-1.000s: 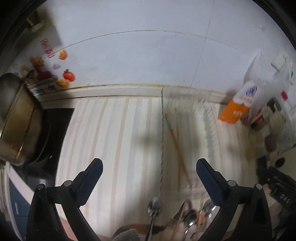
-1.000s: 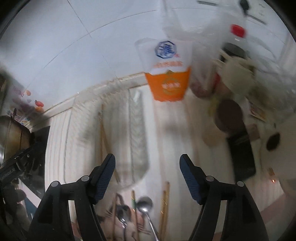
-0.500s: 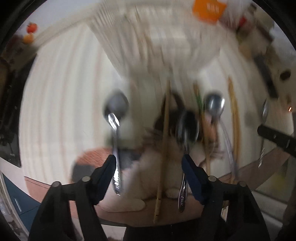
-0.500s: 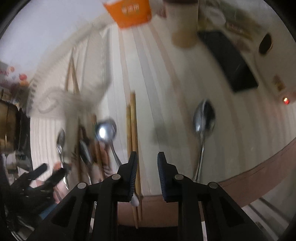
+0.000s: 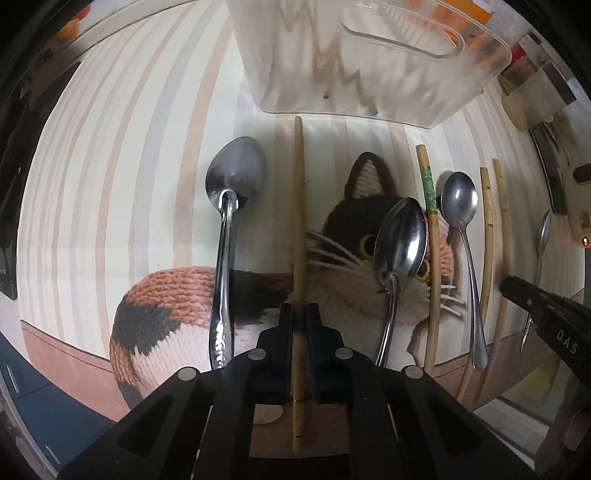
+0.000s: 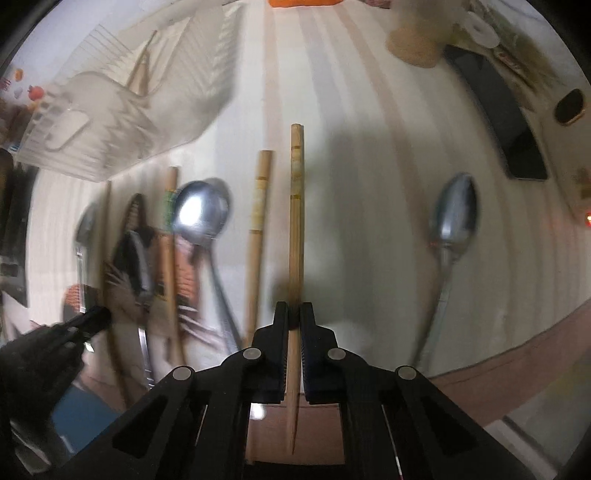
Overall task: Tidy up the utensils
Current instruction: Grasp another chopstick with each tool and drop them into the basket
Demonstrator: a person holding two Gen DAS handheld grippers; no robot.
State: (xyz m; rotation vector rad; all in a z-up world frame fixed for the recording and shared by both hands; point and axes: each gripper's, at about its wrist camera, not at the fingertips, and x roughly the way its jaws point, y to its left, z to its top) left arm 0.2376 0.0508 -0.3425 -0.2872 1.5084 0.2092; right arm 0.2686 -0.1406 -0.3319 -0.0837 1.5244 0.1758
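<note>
My left gripper (image 5: 299,314) is shut on a plain wooden chopstick (image 5: 298,206) that points towards a clear plastic utensil basket (image 5: 369,62). My right gripper (image 6: 294,314) is shut on another wooden chopstick (image 6: 296,206) with rings near its thick end. Steel spoons (image 5: 231,206) (image 5: 399,251) (image 5: 461,229) lie on the striped mat. A chopstick with a green band (image 5: 430,229) and other chopsticks (image 5: 487,258) lie to the right. In the right wrist view a loose chopstick (image 6: 257,221) and a spoon (image 6: 450,236) lie beside my held one.
A knitted cat coaster (image 5: 354,266) lies under the utensils. The right gripper's body (image 5: 546,317) shows at the left view's right edge. A black phone (image 6: 506,122), a beige cup (image 6: 417,40) and an orange carton (image 6: 303,3) stand behind. The table's front edge is close below.
Both grippers have dropped from facing the wall to the table's utensils. Both were open a second ago; now each is shut on a chopstick.
</note>
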